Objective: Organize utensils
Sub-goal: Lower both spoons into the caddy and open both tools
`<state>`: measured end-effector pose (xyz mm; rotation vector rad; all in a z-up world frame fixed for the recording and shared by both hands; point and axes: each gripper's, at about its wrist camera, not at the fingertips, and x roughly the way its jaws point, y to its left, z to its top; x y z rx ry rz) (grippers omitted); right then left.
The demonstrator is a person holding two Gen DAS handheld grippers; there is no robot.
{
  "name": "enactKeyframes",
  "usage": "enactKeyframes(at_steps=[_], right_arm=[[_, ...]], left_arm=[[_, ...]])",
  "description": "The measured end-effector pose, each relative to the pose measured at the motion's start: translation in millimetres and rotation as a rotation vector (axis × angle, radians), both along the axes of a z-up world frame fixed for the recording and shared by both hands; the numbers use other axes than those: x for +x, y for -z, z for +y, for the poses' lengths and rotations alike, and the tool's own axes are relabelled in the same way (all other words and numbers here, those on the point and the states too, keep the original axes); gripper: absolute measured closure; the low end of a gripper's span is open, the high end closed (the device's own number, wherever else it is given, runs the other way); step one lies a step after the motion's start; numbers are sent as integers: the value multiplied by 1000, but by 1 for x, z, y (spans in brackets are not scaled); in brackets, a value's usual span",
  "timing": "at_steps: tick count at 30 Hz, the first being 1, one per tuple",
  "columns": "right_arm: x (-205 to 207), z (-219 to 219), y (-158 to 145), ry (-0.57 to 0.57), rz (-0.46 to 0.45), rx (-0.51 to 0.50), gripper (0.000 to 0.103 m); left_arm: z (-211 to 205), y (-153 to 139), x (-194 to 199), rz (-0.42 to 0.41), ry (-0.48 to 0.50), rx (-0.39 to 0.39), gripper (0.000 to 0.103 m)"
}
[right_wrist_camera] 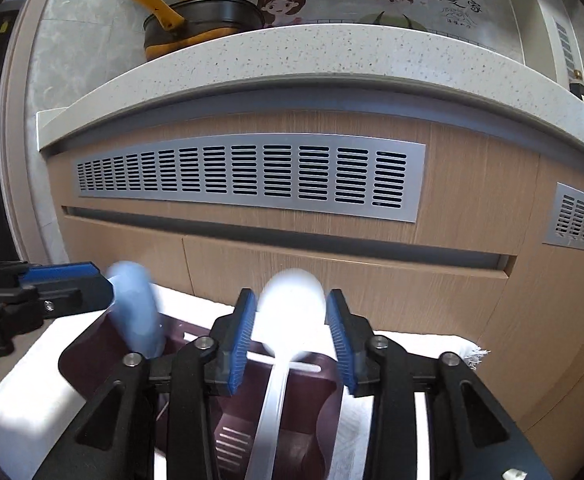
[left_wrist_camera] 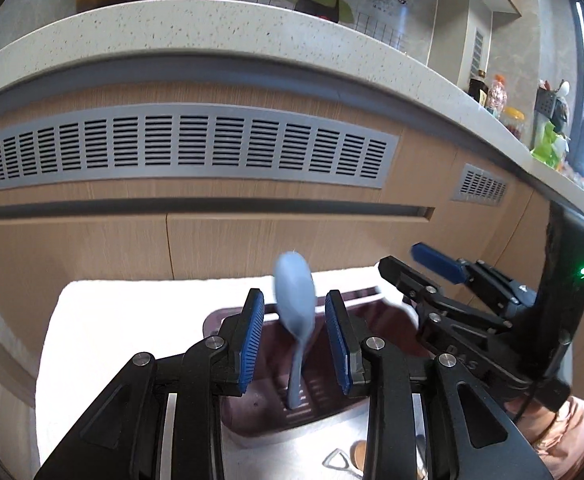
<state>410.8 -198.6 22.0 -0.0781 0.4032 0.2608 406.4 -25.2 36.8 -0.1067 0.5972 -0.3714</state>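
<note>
A dark maroon utensil holder (left_wrist_camera: 248, 408) with a slotted bottom stands on a white cloth (left_wrist_camera: 124, 320). A light blue spoon (left_wrist_camera: 295, 300) stands in it, bowl up, blurred, between the fingers of my left gripper (left_wrist_camera: 295, 336), which is open and does not touch it. In the right wrist view a white spoon (right_wrist_camera: 292, 312) stands bowl up in the holder (right_wrist_camera: 92, 356) between the blue pads of my right gripper (right_wrist_camera: 292, 336); the pads sit at the bowl's sides, contact unclear. The blue spoon (right_wrist_camera: 136, 312) shows at left beside the left gripper's finger (right_wrist_camera: 60, 276).
A wooden cabinet front with grey vent grilles (left_wrist_camera: 188, 148) rises just behind the cloth, under a speckled countertop (left_wrist_camera: 252, 24). A black and yellow pot (right_wrist_camera: 196, 24) sits on the counter. Bottles and jars (left_wrist_camera: 499, 96) stand at the right. A metal object (left_wrist_camera: 337, 460) lies near the holder.
</note>
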Motion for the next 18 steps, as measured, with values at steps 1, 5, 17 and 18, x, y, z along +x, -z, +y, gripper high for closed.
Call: enactKeyframes(at_steps=[1,5,17,18], right_arm=[[-1,-1,-1,-2,0,0,56],[-5,0,-2,-8,19,-24,56],[37,4,11,-8,274,-24,56],[42,5,11,-5,296,-28,56]], left_arm=[[1,1,-2,4,-1,-3,69],[2,5,-8,20,-5,1,66],[19,12,-43,24,-9,6,54],[20,12,-46,29,-6,0,54]])
